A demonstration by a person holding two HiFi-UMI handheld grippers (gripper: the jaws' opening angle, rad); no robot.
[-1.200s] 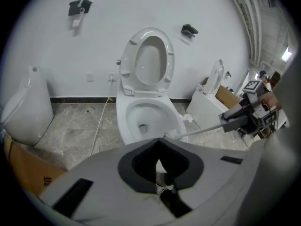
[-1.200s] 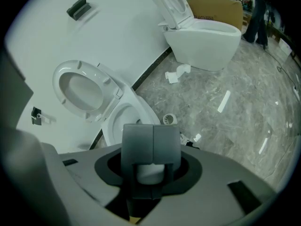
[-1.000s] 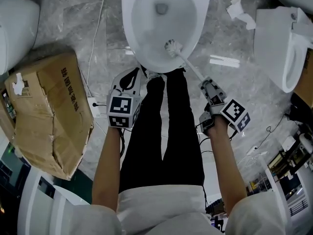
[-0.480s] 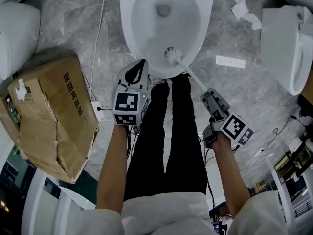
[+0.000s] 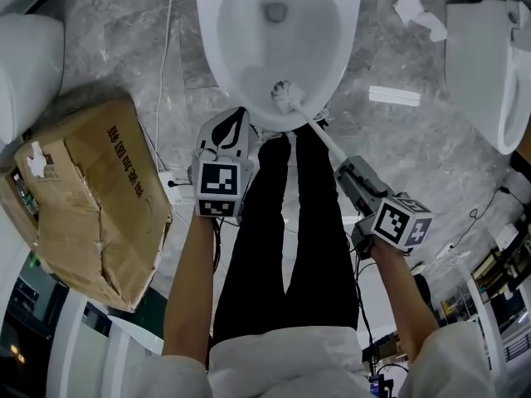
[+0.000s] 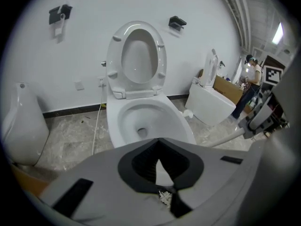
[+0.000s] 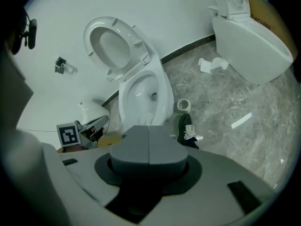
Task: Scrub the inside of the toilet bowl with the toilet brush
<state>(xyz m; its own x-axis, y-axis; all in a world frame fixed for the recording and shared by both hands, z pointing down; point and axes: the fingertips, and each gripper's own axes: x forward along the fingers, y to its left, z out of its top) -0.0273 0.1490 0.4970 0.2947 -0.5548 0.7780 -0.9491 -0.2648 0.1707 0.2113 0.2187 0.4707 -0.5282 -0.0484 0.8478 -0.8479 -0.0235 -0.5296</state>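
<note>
The toilet brush (image 5: pixel 319 133) is down in the toilet bowl (image 5: pixel 236 56) at the top middle of the head view. Its bristle end is up against the near inside wall, just under the rim, and the white handle slants off to the lower right. The right gripper (image 5: pixel 347 171), a bit right of centre, is clamped on the low end of that handle. The left gripper (image 5: pixel 238 116) is just left of centre, close to the bowl's near edge, tips pressed together and carrying nothing. In its own view the seat (image 6: pixel 137 55) is flipped up against the wall. The person's black trousers (image 5: pixel 282 239) run down the middle. There's a beat-up cardboard box (image 5: pixel 91 189) on the left, another toilet (image 5: pixel 489 65) at the right edge, and crumpled paper (image 5: pixel 415 11) on the marble floor (image 5: pixel 398 148) upper right.
</note>
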